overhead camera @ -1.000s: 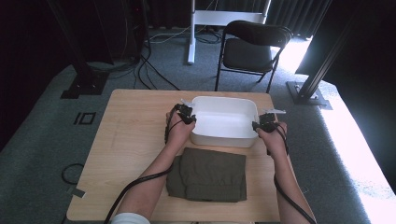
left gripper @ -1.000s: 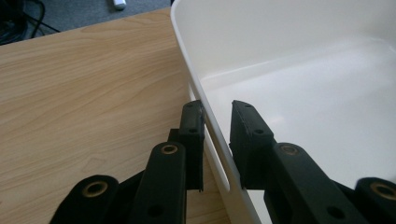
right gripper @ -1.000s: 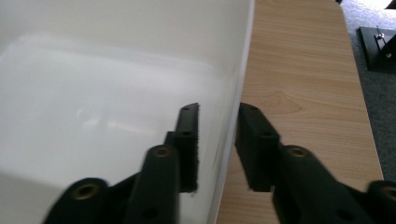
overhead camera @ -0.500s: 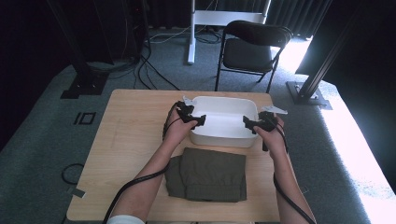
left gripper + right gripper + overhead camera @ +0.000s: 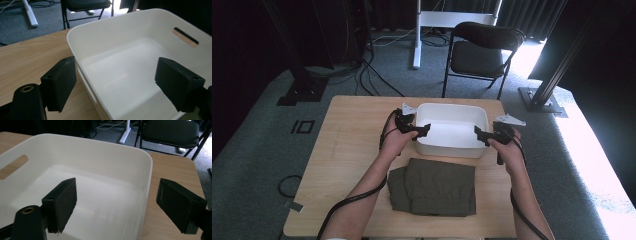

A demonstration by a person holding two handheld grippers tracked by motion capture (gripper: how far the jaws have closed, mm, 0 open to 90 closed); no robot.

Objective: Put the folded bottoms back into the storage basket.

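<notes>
Straddling the short walls of a white bin (image 5: 452,131), both grippers hang with their jaws spread wide and nothing pinched. At the middle of the high view, the bin sits on a wooden table (image 5: 347,145), its long side running left to right. The left gripper (image 5: 421,131) is at the bin's left end, held by the left hand (image 5: 396,141), and the right gripper (image 5: 480,136) is at its right end in the right hand (image 5: 508,150).

Seen from the left gripper (image 5: 115,86) view, one jaw stands outside the bin (image 5: 140,47) over the table (image 5: 30,57), the other over the inside, with the wall and its handle slot passing between them untouched. The jaws have just been opening, and the pads are clear of the wall. A second slot shows in the far wall at the upper right of that view.

From the right gripper (image 5: 116,207) view the picture mirrors this: the left jaw hangs over the bin's (image 5: 100,162) floor, the right jaw over the table (image 5: 172,170), the rim between them and apart from both. These jaws too have just been opening.

Below the bin in the high view, a folded olive cloth (image 5: 434,186) lies flat near the table's front edge, just beside the bin but apart from both hands. A black chair (image 5: 482,50) stands on the carpet beyond the table, at the top of the frame.
</notes>
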